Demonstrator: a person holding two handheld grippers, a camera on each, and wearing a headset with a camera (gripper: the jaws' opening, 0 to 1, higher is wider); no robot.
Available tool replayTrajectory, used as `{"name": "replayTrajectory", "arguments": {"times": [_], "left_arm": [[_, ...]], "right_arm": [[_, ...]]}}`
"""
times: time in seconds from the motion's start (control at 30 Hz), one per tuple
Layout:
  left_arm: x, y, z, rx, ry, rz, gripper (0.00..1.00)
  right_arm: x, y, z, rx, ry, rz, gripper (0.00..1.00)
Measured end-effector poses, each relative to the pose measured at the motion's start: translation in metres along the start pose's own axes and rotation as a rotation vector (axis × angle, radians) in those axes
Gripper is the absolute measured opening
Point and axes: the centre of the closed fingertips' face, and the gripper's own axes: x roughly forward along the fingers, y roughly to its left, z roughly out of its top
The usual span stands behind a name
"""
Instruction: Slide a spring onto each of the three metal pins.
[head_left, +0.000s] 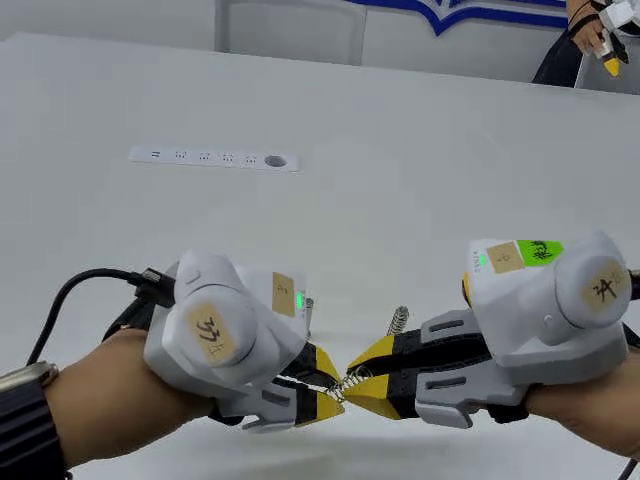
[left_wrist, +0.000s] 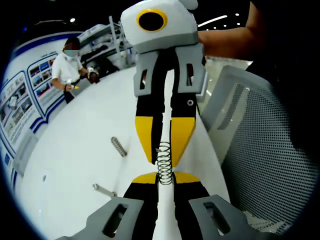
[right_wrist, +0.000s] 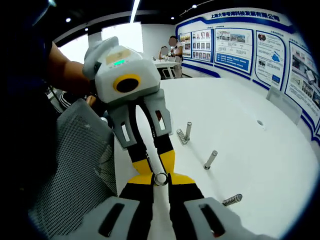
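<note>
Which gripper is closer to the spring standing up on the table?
Right. The right gripper has its yellow jaw just in front of the upright spring; the left gripper sits farther off, beyond the held spring they both pinch.

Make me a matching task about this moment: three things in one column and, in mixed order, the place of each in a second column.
Things:
1. spring
2. power strip
3. bare pin

Places:
A. lying flat, far back on the table
B. standing on the table, with no spring on it
C. between the yellow tips of the left gripper and the right gripper

Pairs: 1-C, 2-A, 3-B
</note>
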Motion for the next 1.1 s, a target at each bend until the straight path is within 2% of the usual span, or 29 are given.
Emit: {"name": "replayTrajectory", "arguments": {"times": [0.17, 0.63, 0.9, 1.0, 1.1], "left_arm": [[0.001, -0.001, -0.001, 0.001, 0.003, -0.001, 0.1], [0.002, 0.0, -0.003, -0.011, -0.002, 0.013, 0.11], [-0.004, 0.006, -0.008, -0.069, -0.021, 0.044, 0.17], [-0.008, 0.006, -0.011, -0.116, -0.052, 0.055, 0.17], [-0.013, 0.006, -0.016, -0.142, -0.061, 0.066, 0.19]], "right_arm": [[0.005, 0.003, 0.003, -0.033, 0.027, 0.012, 0.12], [0.008, 0.001, 0.0, -0.066, 0.076, 0.027, 0.12], [0.008, -0.003, 0.005, -0.086, 0.095, 0.039, 0.12], [0.007, -0.005, 0.006, -0.094, 0.103, 0.041, 0.12], [0.007, -0.008, 0.006, -0.095, 0.107, 0.04, 0.12]]}}
